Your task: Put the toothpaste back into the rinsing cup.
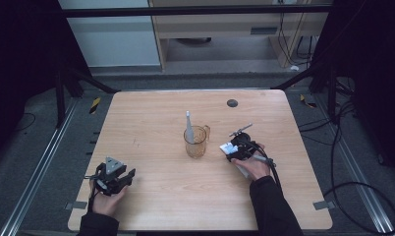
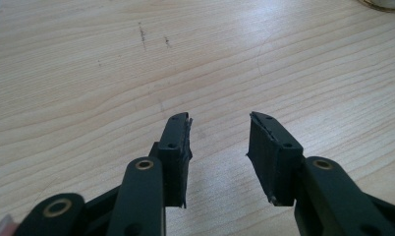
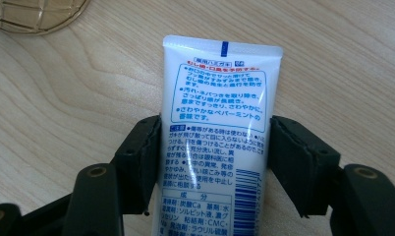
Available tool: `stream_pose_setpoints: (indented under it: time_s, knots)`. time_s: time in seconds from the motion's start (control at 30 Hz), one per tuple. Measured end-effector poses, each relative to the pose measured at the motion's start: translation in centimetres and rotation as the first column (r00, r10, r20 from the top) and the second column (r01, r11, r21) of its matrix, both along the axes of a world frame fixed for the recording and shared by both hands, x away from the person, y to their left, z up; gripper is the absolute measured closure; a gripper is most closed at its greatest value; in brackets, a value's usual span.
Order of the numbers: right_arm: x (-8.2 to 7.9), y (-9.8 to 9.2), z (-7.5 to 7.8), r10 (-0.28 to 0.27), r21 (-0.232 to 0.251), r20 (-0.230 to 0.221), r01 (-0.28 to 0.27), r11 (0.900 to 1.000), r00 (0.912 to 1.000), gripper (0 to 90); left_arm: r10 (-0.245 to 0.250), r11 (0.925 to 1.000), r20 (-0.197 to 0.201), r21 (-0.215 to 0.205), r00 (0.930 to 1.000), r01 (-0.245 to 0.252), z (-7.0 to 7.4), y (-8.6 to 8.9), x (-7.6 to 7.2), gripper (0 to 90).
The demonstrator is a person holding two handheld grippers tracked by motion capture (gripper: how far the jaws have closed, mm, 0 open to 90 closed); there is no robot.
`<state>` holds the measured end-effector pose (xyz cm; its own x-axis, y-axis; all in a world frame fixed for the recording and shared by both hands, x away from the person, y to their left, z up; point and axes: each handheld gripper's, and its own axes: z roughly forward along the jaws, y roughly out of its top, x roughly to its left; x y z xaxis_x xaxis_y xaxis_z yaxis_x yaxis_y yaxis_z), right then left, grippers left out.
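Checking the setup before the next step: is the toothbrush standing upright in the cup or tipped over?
Roughly upright: the toothbrush stands in the amber cup, rising above its rim with a slight lean.

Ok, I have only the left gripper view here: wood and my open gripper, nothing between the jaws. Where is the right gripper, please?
Observer: In the high view the right gripper is just right of an amber cup, its tips toward the cup.
Operator: Does it hold something?
Observer: Yes. The right gripper view shows a white toothpaste tube between its jaws, with both pads against the tube's sides.
Operator: And is the cup empty?
Observer: No. A slim white stick, maybe a toothbrush, stands in it and rises above the rim.
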<state>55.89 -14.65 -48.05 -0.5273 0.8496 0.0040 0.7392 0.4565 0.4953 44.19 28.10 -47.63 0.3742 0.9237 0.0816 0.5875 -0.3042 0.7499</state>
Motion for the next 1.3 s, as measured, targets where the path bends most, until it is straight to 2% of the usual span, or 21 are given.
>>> stream_pose_setpoints:
  time_s: [0.17,0.3,0.53,0.63,0.73,0.9,1.03,1.1,1.2,1.3]
  knots:
    - [0.1,0.3,0.2,0.001,-0.016,-0.023,-0.001,1.000,0.9997,40.7,-0.001,1.0000,0.000,0.001,1.0000,0.001,0.0,0.0,0.0,59.2]
    - [0.2,0.4,0.4,0.002,-0.025,-0.032,-0.003,1.000,0.9995,46.9,-0.001,1.0000,-0.001,0.001,1.0000,0.001,0.0,0.0,0.0,59.2]
    - [0.2,0.2,1.4,-0.016,-0.013,-0.059,0.015,1.000,0.9982,65.7,-0.001,1.0000,-0.002,0.002,1.0000,0.001,0.0,0.0,0.0,59.2]
    - [0.0,0.2,1.6,-0.012,-0.017,-0.066,0.011,1.000,0.9978,67.7,0.000,1.0000,0.000,0.000,1.0000,0.000,0.0,0.0,0.0,59.2]
    - [-0.4,0.1,1.8,-0.006,0.014,-0.069,0.007,1.000,0.9976,68.8,0.001,1.0000,0.000,0.000,1.0000,-0.001,0.0,0.0,0.0,59.2]
    - [-1.1,-0.5,3.2,-0.009,0.068,0.000,0.009,0.998,1.0000,69.1,0.001,1.0000,0.002,0.000,1.0000,-0.001,0.0,0.0,0.0,59.3]
    - [-2.0,-1.3,5.3,-0.030,0.158,0.094,0.015,0.987,0.9951,69.2,0.002,1.0000,0.003,-0.001,1.0000,-0.002,0.0,0.0,0.0,59.3]
    - [-2.4,-1.6,6.2,-0.035,0.198,0.137,0.007,0.980,0.9899,69.2,0.002,1.0000,0.004,0.000,1.0000,-0.002,0.1,0.0,0.0,59.3]
    - [-2.9,-1.6,7.2,-0.044,0.224,0.201,-0.002,0.975,0.9787,69.2,0.002,1.0000,0.005,-0.001,1.0000,-0.002,0.1,-0.1,0.0,59.3]
    - [-3.2,-1.5,8.1,-0.059,0.257,0.257,-0.009,0.966,0.9645,69.2,0.002,1.0000,0.005,-0.001,1.0000,-0.002,0.1,0.0,0.0,59.3]
